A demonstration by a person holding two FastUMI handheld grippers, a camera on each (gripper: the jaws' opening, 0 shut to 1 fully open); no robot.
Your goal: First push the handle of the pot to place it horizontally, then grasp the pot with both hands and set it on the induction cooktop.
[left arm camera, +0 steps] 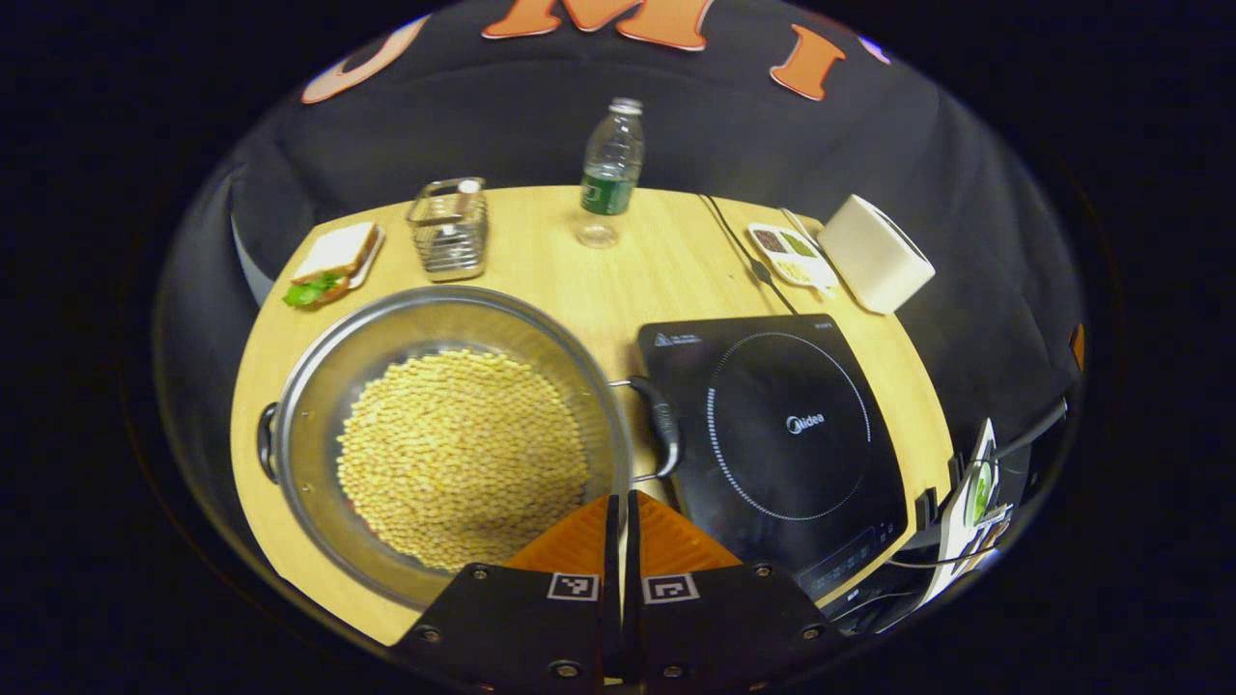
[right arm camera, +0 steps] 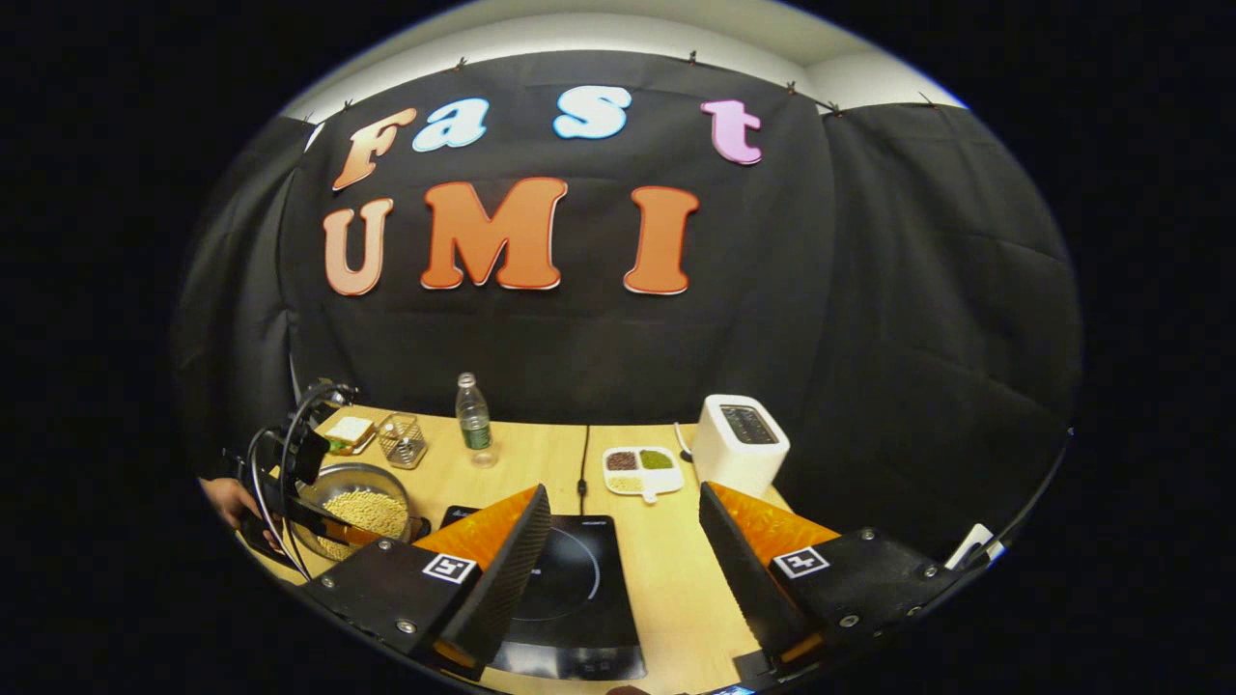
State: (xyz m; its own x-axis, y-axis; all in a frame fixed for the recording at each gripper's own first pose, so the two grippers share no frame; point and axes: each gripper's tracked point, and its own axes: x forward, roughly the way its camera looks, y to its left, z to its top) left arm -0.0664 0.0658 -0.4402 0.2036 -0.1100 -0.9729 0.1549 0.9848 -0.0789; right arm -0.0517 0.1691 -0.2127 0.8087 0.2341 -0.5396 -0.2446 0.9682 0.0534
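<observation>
A steel pot [left arm camera: 319, 386] full of yellow beans stands on the left of the wooden table [left arm camera: 570, 280]. Its dark right handle [left arm camera: 662, 429] points at the black induction cooktop [left arm camera: 782, 434] and almost touches it. Its left handle [left arm camera: 265, 442] is at the far side. My left gripper [left arm camera: 623, 502] is shut and empty, hovering at the pot's near rim just in front of the right handle. In the right gripper view my right gripper [right arm camera: 626, 526] stands open above the cooktop [right arm camera: 570, 579]. To its left are the pot [right arm camera: 362, 507], the left gripper [right arm camera: 381, 535] and a hand [right arm camera: 227, 502].
Along the back of the table are a sandwich on a plate [left arm camera: 333, 263], a wire basket [left arm camera: 449, 230], a water bottle [left arm camera: 611, 159], a divided dish of beans [left arm camera: 792, 256] and a white toaster [left arm camera: 874, 253]. A cable [left arm camera: 739, 246] runs to the cooktop.
</observation>
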